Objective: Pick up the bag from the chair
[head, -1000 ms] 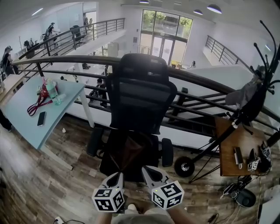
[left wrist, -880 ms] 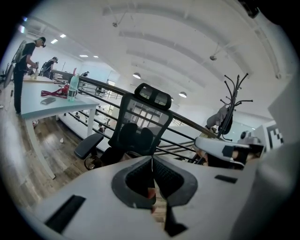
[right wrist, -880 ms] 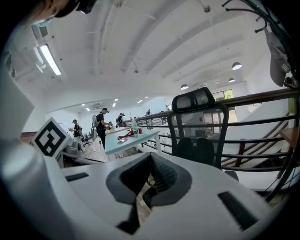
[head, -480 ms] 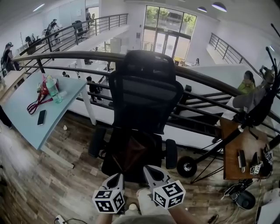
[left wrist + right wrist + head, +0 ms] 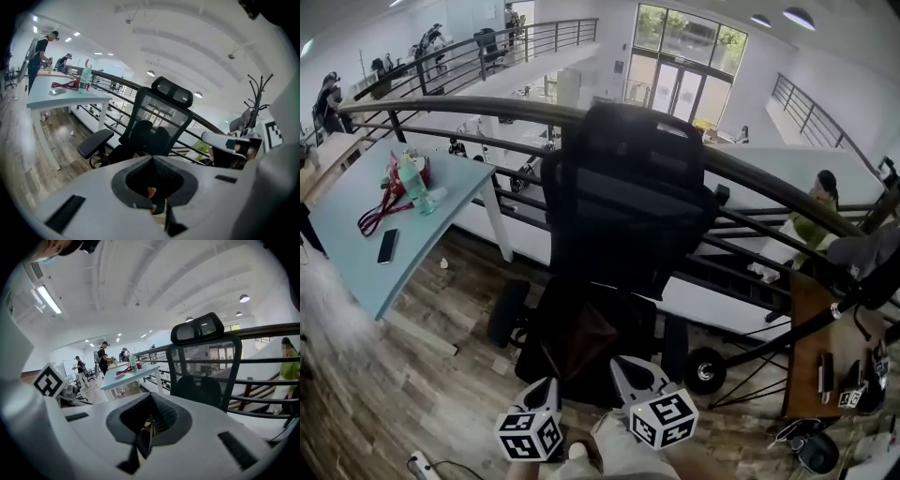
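Observation:
A black mesh office chair (image 5: 623, 197) stands straight ahead in the head view. A dark bag with a brownish front (image 5: 581, 339) lies on its seat. My left gripper (image 5: 546, 389) and right gripper (image 5: 626, 367) hover side by side just short of the seat's front edge, neither touching the bag. In the left gripper view the chair (image 5: 161, 115) rises beyond my left gripper (image 5: 152, 160), jaws together and holding nothing. The right gripper view shows the chair's back (image 5: 204, 366) past my right gripper (image 5: 150, 398), also shut and empty. The jaws hide most of the seat in both gripper views.
A light blue table (image 5: 356, 253) at the left carries a bottle, a phone and a red strap. A dark railing (image 5: 469, 108) curves behind the chair. At the right stand a wooden side table (image 5: 806, 361), a black stand on a wheel (image 5: 705, 370) and a person in green (image 5: 814, 216).
The head view has drawn closer to the chair, which now looks larger and sits slightly right. Both grippers stay shut at the bottom edge. A person in green came into view at right.

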